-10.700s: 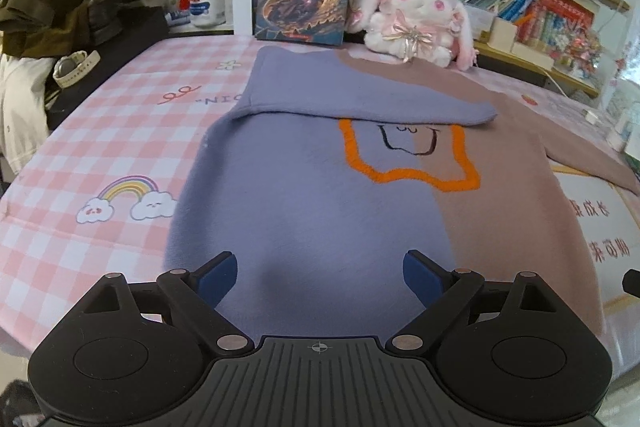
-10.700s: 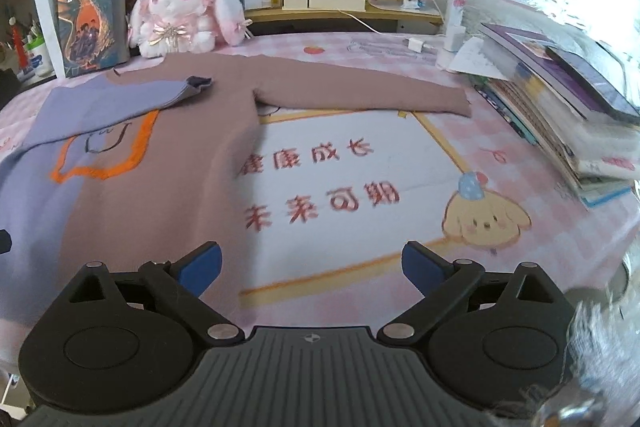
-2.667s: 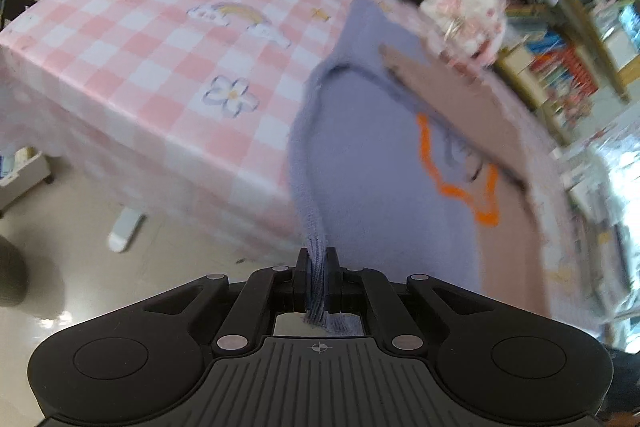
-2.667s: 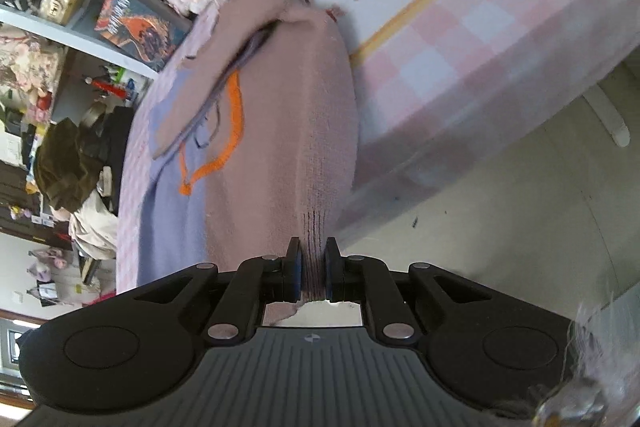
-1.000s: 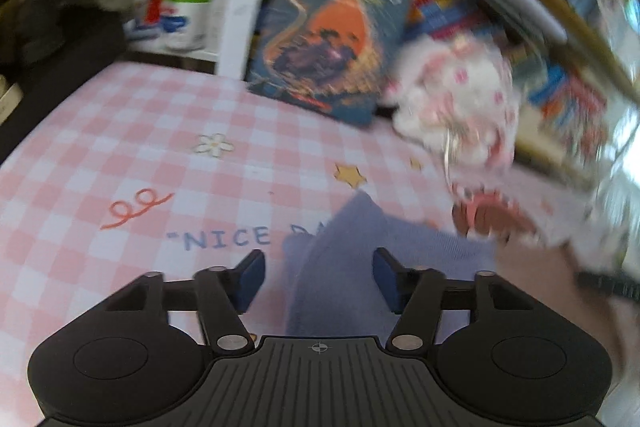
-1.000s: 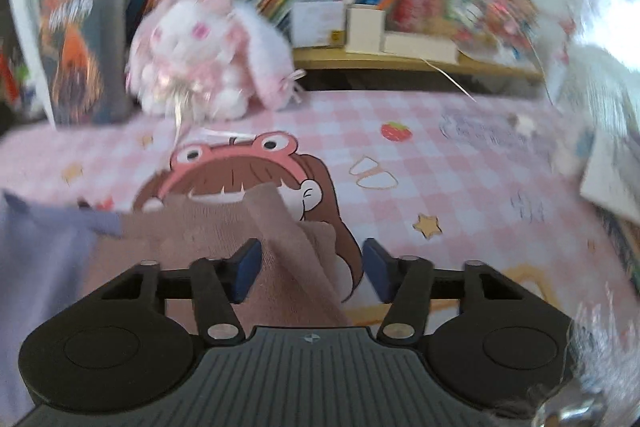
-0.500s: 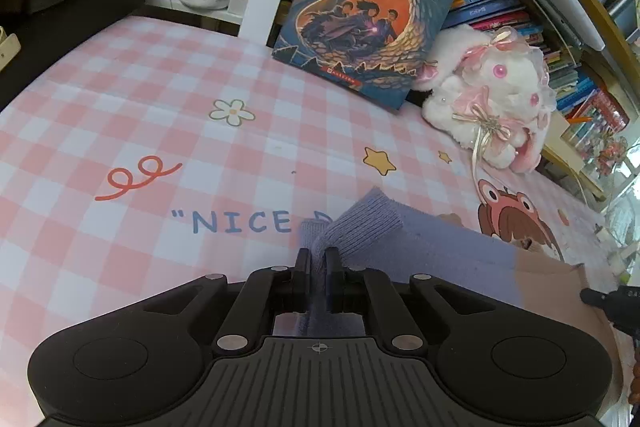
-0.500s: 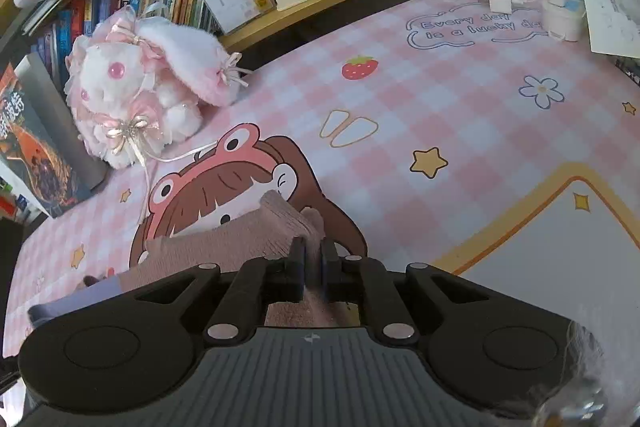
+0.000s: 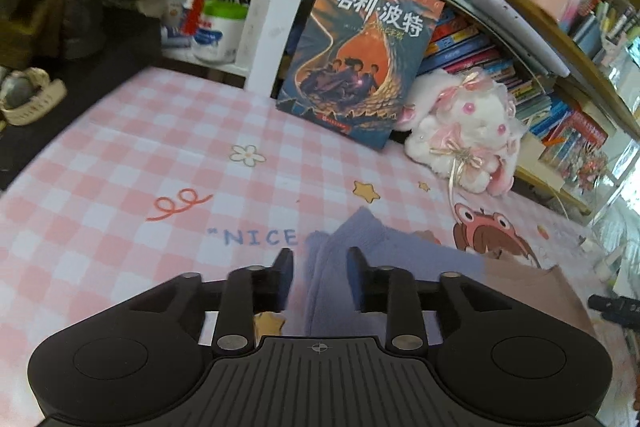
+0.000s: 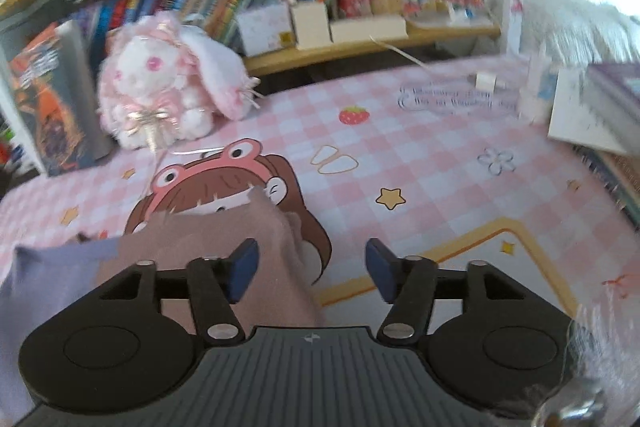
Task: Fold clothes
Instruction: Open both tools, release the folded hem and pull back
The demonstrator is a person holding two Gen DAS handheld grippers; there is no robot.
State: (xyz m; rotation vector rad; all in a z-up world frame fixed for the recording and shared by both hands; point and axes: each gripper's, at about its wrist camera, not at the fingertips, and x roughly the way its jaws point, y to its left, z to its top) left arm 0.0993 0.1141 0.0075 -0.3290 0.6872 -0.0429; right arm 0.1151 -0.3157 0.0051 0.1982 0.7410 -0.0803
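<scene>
While the left gripper (image 9: 319,269) stands with its jaws parted, a folded corner of the soft lavender-and-mauve knitted sweater (image 9: 404,259) lies loose between them on the pink checked tablecloth (image 9: 120,163), near the blue book (image 9: 360,55) and white plush rabbit (image 9: 464,135).

From the right wrist, the right gripper (image 10: 312,267) is also spread wide, released; the sweater's mauve edge (image 10: 240,227) rests by its left finger, over the cartoon frog-hat girl print (image 10: 224,179).

Left tongs (image 9: 319,265) parted around the sweater's (image 9: 400,259) lavender corner on the tablecloth (image 9: 120,167).
</scene>
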